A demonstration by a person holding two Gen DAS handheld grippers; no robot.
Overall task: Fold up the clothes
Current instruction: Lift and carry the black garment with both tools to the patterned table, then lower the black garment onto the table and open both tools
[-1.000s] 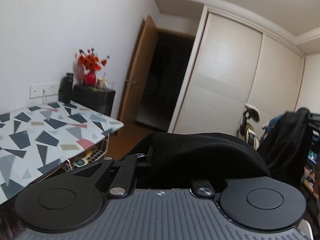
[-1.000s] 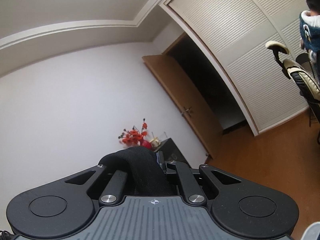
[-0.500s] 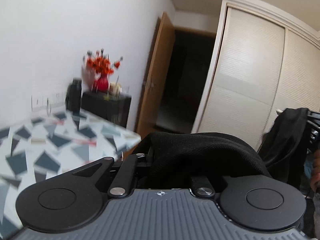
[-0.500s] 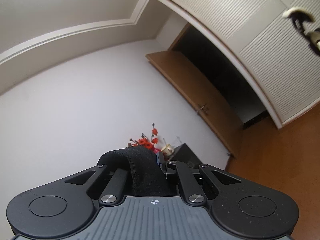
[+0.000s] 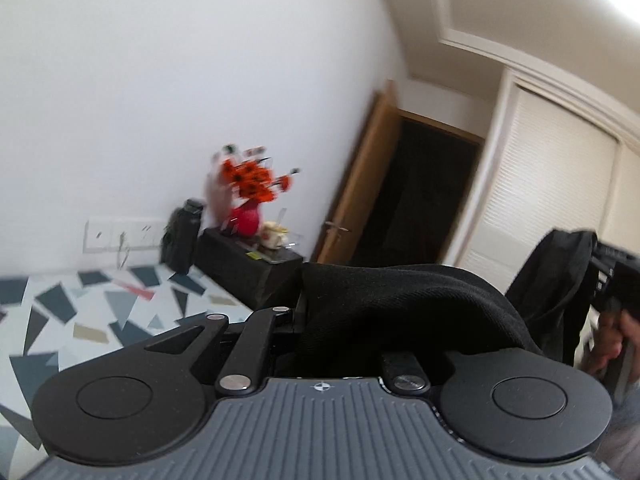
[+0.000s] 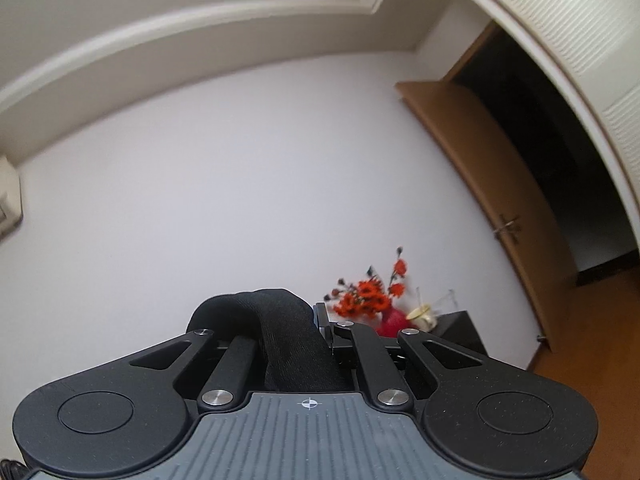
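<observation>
Both cameras tilted upward; black garment [image 5: 400, 300] seemingly clamped in each hand-held gripper [image 6: 316, 332].

Home bedroom: louvred wardrobe doors [image 5: 560, 184], wooden door [image 6: 492, 184], red flower vase [image 5: 246, 218], terrazzo-patterned table [image 5: 80, 308].

Flowers [image 5: 250, 184] on cabinet [image 5: 250, 268], table [image 5: 80, 312] left, doorway [image 5: 420, 200] right

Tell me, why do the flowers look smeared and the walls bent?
Left wrist view: motion blur smears the orange flowers in the red vase and the wooden door; ceiling glare burns the top right corner. Right wrist view: sharper, but the fisheye lens bows the white ceiling moulding.
</observation>
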